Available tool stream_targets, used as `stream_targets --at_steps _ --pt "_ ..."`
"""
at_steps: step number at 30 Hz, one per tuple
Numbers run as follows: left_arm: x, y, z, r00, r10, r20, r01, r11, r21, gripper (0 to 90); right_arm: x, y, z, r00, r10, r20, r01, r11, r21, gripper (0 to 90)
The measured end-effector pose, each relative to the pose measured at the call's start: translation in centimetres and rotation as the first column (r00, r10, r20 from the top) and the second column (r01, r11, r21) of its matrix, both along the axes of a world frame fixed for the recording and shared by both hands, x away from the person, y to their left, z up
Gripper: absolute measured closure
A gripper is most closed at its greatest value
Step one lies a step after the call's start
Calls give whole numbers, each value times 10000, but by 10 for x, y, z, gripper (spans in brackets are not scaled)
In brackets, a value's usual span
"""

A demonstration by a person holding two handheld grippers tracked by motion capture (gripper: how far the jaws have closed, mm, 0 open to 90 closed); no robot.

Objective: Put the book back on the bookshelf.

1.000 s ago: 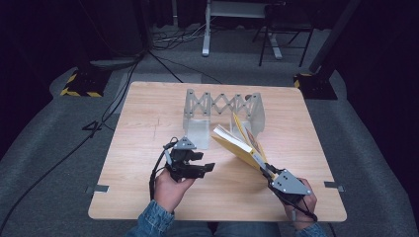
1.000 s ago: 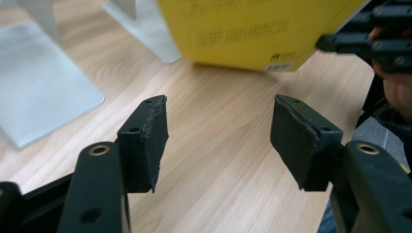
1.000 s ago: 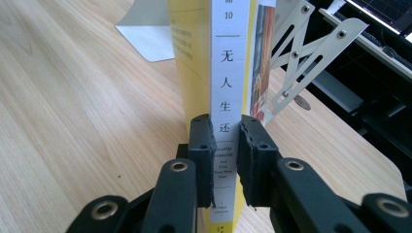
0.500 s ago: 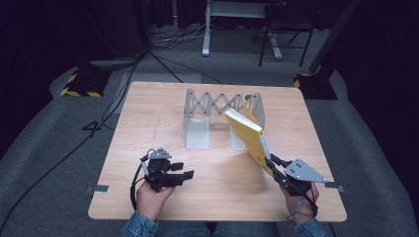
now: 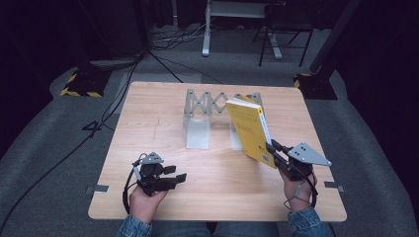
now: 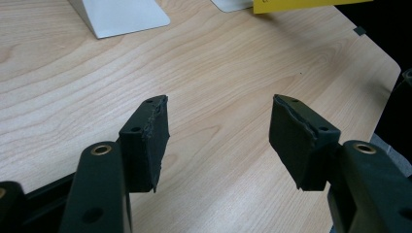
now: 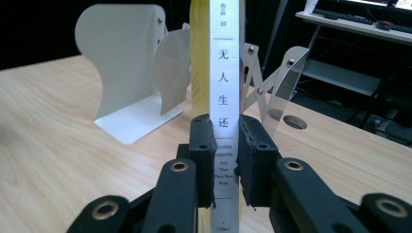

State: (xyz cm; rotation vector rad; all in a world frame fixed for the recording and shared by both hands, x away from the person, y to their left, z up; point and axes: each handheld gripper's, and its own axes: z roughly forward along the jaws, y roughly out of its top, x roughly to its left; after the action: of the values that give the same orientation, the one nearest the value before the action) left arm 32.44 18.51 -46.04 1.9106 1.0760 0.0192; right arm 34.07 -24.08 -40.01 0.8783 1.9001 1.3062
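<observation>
A yellow book [image 5: 249,129] with a white spine [image 7: 224,97] stands upright in my right gripper [image 5: 273,149], held just in front of the metal bookend rack [image 5: 217,106]. The jaws are shut on the lower spine, one on each cover, and the right gripper [image 7: 226,162] looks straight along it. My left gripper [image 5: 177,177] rests low over the table's front left, its fingers [image 6: 145,141] wide apart with nothing between them. Ahead of the left gripper [image 6: 218,141] lies bare wood, with one bookend foot [image 6: 119,17] and a yellow book corner [image 6: 301,5] at the top.
The expanding rack has white upright plates [image 7: 124,53] with flat feet [image 5: 197,134] and a scissor lattice [image 7: 272,73] behind. The wooden table [image 5: 148,123] ends close to both hands. Stands and cables [image 5: 163,49] sit on the dark floor beyond.
My right gripper has swung the book from lying tilted to standing upright and drawn it right. My left gripper has pulled back from the book toward the table's front left, empty.
</observation>
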Motion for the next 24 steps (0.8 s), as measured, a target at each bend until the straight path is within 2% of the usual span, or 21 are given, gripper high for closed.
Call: stream_targets --at_steps 7,10,11,12,17,20,22,23,24 --pt "-3 6 -1 10000 44 72 -44 10000 -77 401 7 -5 5 9995 -296 124 290 9986 447 783" --pt "-5 8 -3 10000 37 76 -36 10000 -68 401 8 -14 8 9984 -537 196 514 9936 1007 783" --pt "-5 8 -3 10000 37 76 -36 10000 -68 401 8 -14 8 9984 -537 196 514 9936 1007 783" --pt "-5 8 -3 10000 61 58 -61 10000 -79 401 10 -17 9 9978 -628 210 595 9893 1333 783" --pt "-5 5 -4 9999 -44 90 45 10000 -55 400 17 -12 14 9977 -640 243 597 9870 1492 783" --pt "-4 6 -4 9999 -88 101 88 10000 -30 400 29 4 16 9980 -632 70 623 9940 900 781" --pt "-5 7 -4 9999 -61 90 61 10000 -50 400 36 13 13 9967 -741 -336 747 9970 191 780" --pt "-5 9 -4 9999 13 109 -12 10000 -82 400 38 16 9 9963 -758 -405 758 9971 1 780" --pt "-4 10 -4 9999 -22 107 23 9999 -108 400 41 18 6 9951 -716 -675 706 9973 -181 780"
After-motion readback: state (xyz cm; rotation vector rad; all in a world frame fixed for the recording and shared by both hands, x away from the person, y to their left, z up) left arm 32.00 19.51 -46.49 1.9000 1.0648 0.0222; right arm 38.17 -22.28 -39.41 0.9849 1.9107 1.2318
